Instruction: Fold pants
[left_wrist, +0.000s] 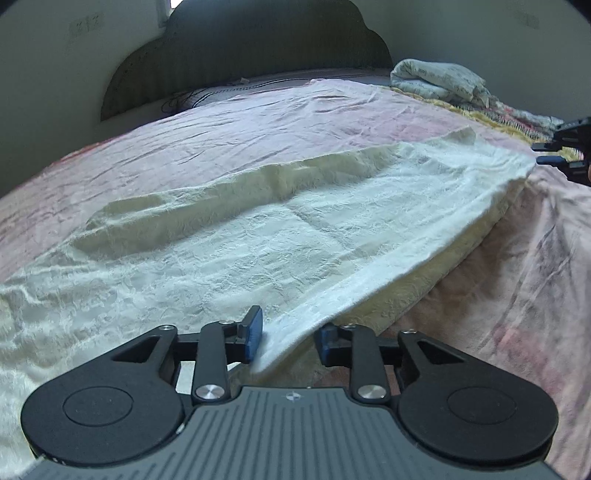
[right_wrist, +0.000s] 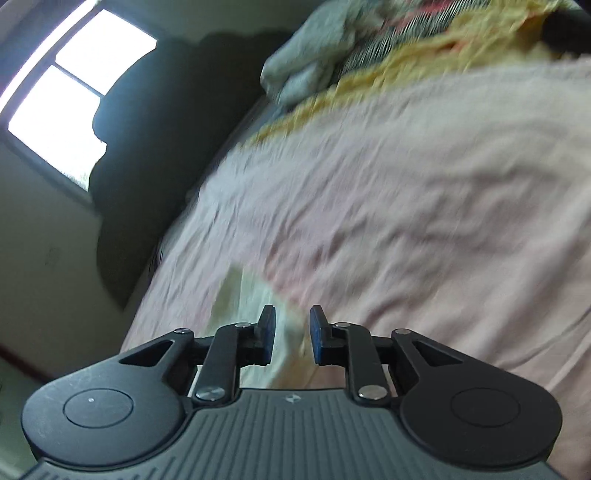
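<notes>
The cream-white textured pants (left_wrist: 258, 236) lie stretched across the pink bedspread (left_wrist: 229, 133), one leg laid over the other. My left gripper (left_wrist: 290, 338) is open with the near edge of the pants lying between its blue pads. My right gripper (right_wrist: 292, 332) is open and empty, just off the far end of the pants; it also shows at the right edge of the left wrist view (left_wrist: 554, 153). A small patch of the pants (right_wrist: 255, 295) shows in front of it in the blurred right wrist view.
A dark scalloped headboard (left_wrist: 258, 48) stands at the back. A folded pale quilt (left_wrist: 439, 79) and a yellow patterned blanket (left_wrist: 517, 118) lie at the far right of the bed. A bright window (right_wrist: 74, 92) is at the left of the right wrist view.
</notes>
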